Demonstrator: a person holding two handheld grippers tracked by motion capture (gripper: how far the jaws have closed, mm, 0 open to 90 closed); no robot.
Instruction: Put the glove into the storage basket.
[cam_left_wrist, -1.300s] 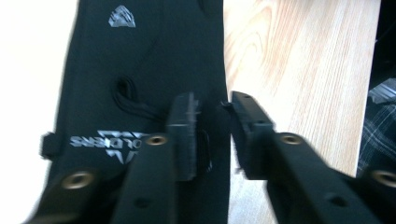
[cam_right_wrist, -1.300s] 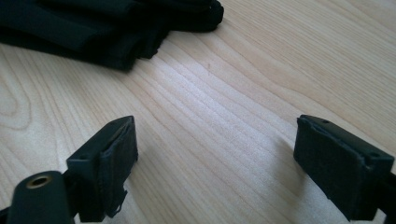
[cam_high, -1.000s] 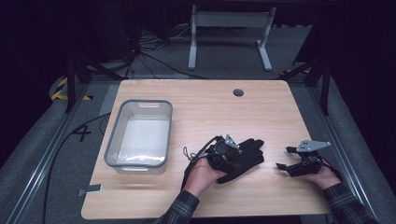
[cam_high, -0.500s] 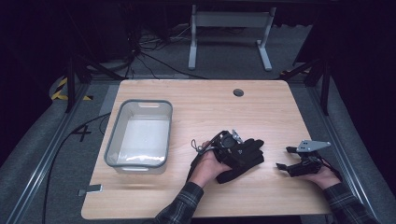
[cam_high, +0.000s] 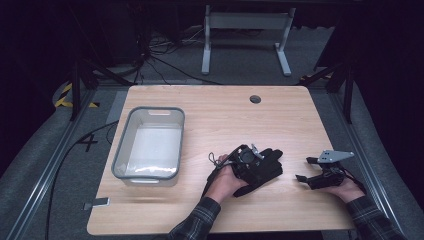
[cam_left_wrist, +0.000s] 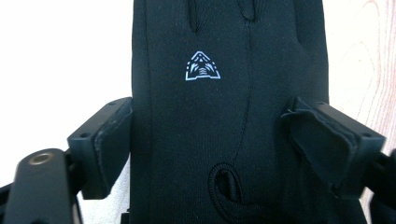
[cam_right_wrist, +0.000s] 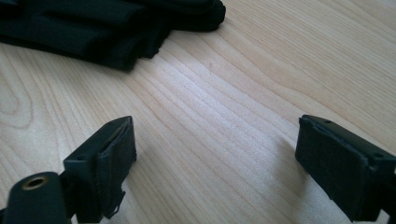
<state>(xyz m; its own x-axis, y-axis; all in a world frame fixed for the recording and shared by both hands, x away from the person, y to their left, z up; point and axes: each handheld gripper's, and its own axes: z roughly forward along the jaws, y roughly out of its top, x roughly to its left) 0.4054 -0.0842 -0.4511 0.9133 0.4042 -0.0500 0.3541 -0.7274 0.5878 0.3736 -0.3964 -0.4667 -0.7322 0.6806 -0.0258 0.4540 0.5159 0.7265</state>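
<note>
1. Glove, black, lies flat on the tabletop near its front edge, right of centre; a small light emblem marks its back.
2. Left hand-held gripper straddles the glove, jaws spread at either side of the fabric, pads touching its edges.
3. Right hand-held gripper rests just right of the glove, jaws wide apart, holding nothing.
4. Grey bin stands well apart at the left.
</note>
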